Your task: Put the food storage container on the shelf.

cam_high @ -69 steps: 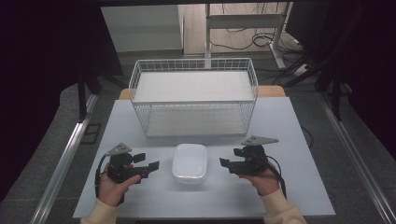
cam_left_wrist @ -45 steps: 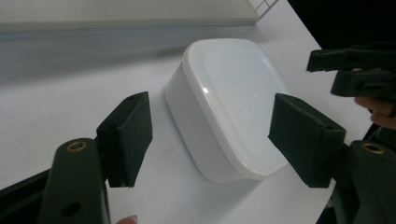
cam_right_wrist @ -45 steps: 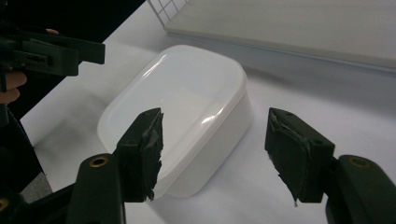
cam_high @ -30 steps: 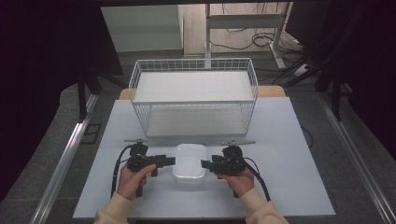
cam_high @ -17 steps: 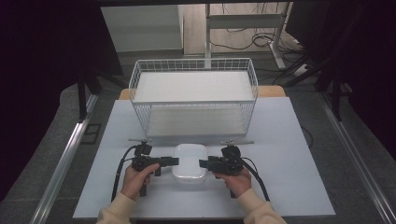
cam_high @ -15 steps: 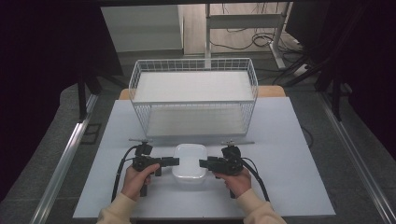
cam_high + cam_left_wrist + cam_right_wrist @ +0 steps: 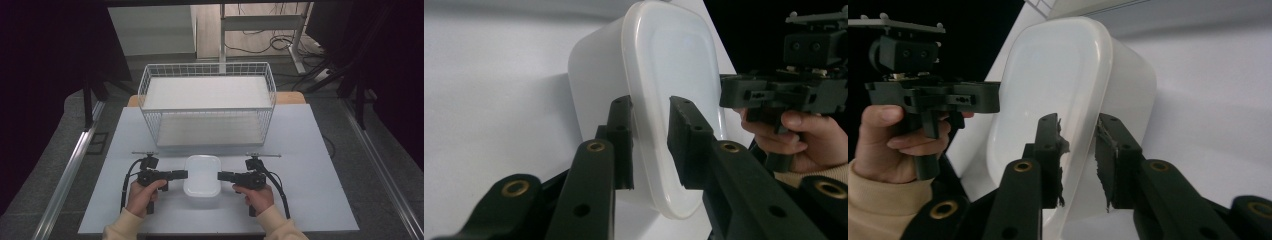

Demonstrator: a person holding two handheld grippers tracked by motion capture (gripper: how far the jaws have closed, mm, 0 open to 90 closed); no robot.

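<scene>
A white plastic container (image 7: pixel 202 175) stands open side up on the white table, in front of me. My left gripper (image 7: pixel 184 174) reaches in from the left. Its jaws straddle the container's left rim (image 7: pixel 674 65), one outside the wall and one inside. They have just been closing and the pads sit against the rim. My right gripper (image 7: pixel 221 175) mirrors this on the right rim (image 7: pixel 1048 75), also just closing, with worn pads against the wall. A hand holds each gripper.
A white wire basket (image 7: pixel 210 127) with a white floor stands behind the container at the table's far side. Bare white tabletop (image 7: pixel 310 165) lies to either side. Cables trail from both grippers toward the near edge. Dark floor and metal rails flank the table.
Both hands came inward from the sides to the container's two rims. Since then they have stayed put while each pair of jaws narrowed onto its rim.
</scene>
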